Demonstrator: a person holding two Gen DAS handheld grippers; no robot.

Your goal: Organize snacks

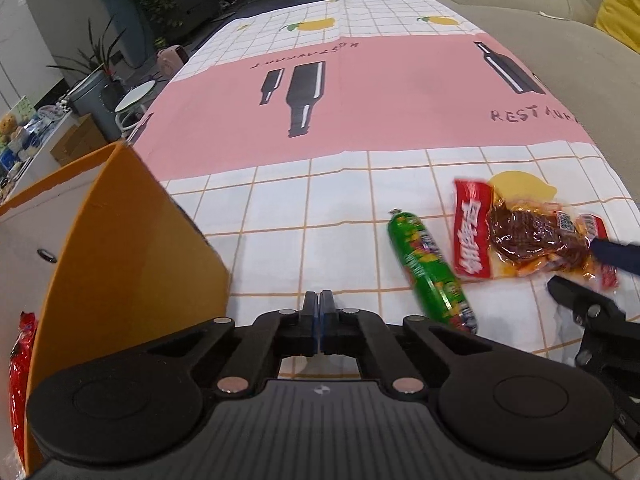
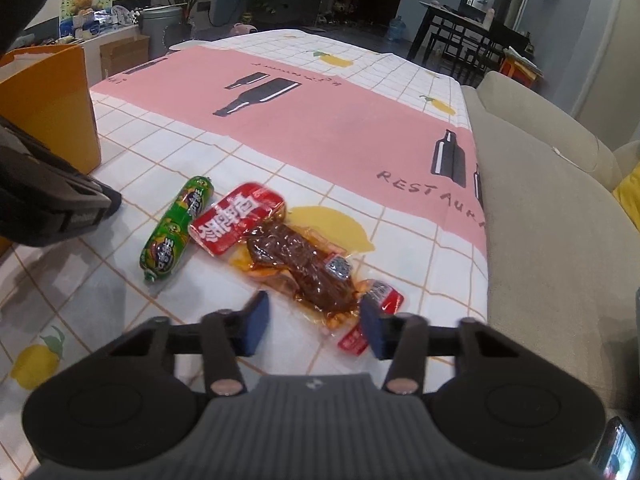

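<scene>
1. The left gripper [image 1: 320, 300] is seen in its own view with the two black fingers pressed flat together and nothing between them, above the checked part of the cloth.
2. The right gripper [image 2: 314, 326] is seen with its blue-padded fingers apart; the near end of the clear vacuum pouch of brown braised meat with red printed ends [image 2: 298, 262] lies between them. Whether the pads press on it cannot be told.
3. Just beside the pouch, touching or nearly so, the green foil-wrapped sausage stick [image 2: 176, 228] lies on the tablecloth patterned in pink, white grid and yellow lemons [image 2: 320, 128]. Both snacks are outside the box.
4. The orange cardboard box with a white inner face [image 1: 132, 240] stands at the cloth's left edge. Only the left wrist view shows a red shiny packet [image 1: 22, 368] at the box's near side; where exactly it rests cannot be told.
5. Only the right wrist view shows the dark dining table [image 2: 460, 20] in the background; the beige fabric sofa [image 2: 552, 200] beside the cloth appears in both.
6. "RESTAU" can be read, printed on the pink band by black bottle shapes. The red pouch end bears large white Chinese characters.
</scene>
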